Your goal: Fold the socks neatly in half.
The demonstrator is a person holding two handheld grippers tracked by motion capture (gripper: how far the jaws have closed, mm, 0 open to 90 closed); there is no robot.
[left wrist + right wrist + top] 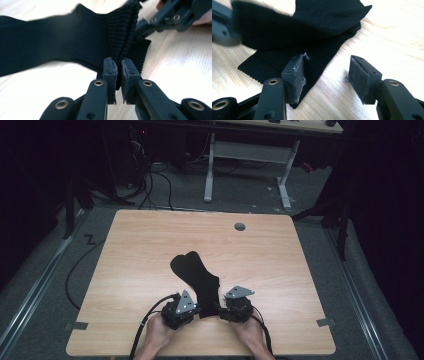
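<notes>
High view: a black sock (194, 276) is laid on the wooden counter (280, 270), toe end pointing away, cuff end at the near edge between the two tools. The left hand-held gripper (194, 309) and right hand-held gripper (220, 310) are held at the cuff, one on each side. A grey grommet hole (240, 226) is seen far back on the counter, well apart. Tape marks (326, 322) are stuck at the near corners; a white desk frame (247, 157) and cables are seen on the floor beyond. Nothing is placed in the way.

Left gripper view: the left hand-held gripper (119, 72) is clamped on the ribbed cuff (125, 32), which is lifted and bunched between the pads. The other tool is seen just beyond the cuff.

Right gripper view: the right hand-held gripper (325, 75) is spread wide, nothing held; one pad (295, 75) is set over the sock's (294, 30) edge, the other (358, 77) over bare wood.

Risk, as judged: only one fabric layer may be caught when the right jaws are closed, or the edge missed altogether, since it lies off-centre. The cuff could slip from the left pads if pulled hard.
</notes>
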